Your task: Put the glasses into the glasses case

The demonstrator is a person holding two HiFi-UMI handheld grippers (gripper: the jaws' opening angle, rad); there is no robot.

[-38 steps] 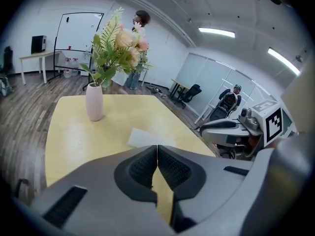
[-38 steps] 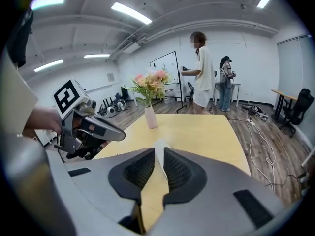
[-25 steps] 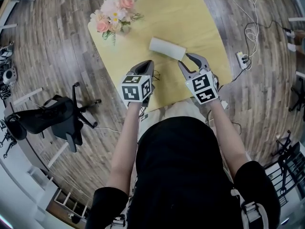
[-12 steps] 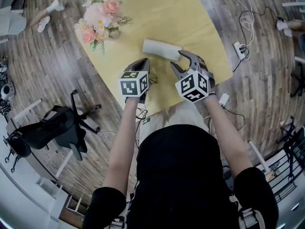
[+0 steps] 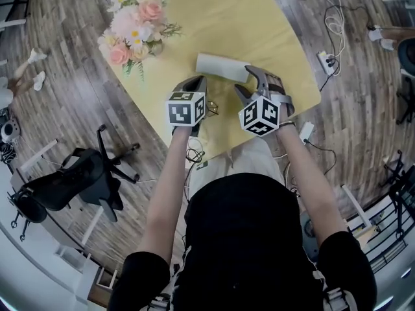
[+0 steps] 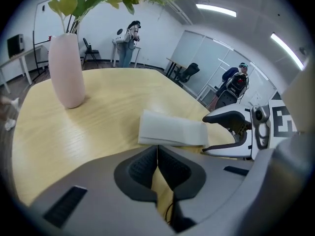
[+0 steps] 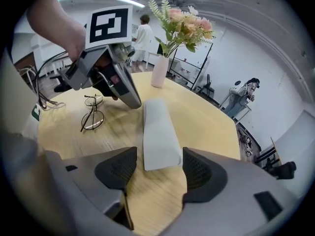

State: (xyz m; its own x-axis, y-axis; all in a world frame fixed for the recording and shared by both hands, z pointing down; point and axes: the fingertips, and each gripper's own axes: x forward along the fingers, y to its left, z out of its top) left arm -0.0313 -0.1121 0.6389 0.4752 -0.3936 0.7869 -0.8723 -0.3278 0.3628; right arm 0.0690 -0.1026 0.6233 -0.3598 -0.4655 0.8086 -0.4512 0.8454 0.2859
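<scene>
The left tongs are hanging over the yellow counter with their jaws pressed together and nothing between them; in the left gripper view the two ribbed pads are meeting along one thin line. The right tongs are standing wide apart. Their jaws have just been opening, and in the right gripper view the near end of the glasses case is showing in the gap between the pads, which are not pressing on it.

The glasses case, pale and closed, is lying flat on the counter just ahead of both tongs. It is stretching straight away from the right tongs and lying crosswise in front of the left tongs.

The glasses, thin and wire-framed, are resting on the counter between the two tongs, just beside the left tongs' body and behind their tips, towards the person. In the right gripper view the glasses are sitting to the left of the case, apart from it, under the left tongs.

A pink vase of flowers is standing well beyond the left tongs, farther away than the case. A black office chair is sitting on the wooden floor far off the left tongs' outer side, and a power strip with cables is lying on the floor off the right tongs' outer side.
</scene>
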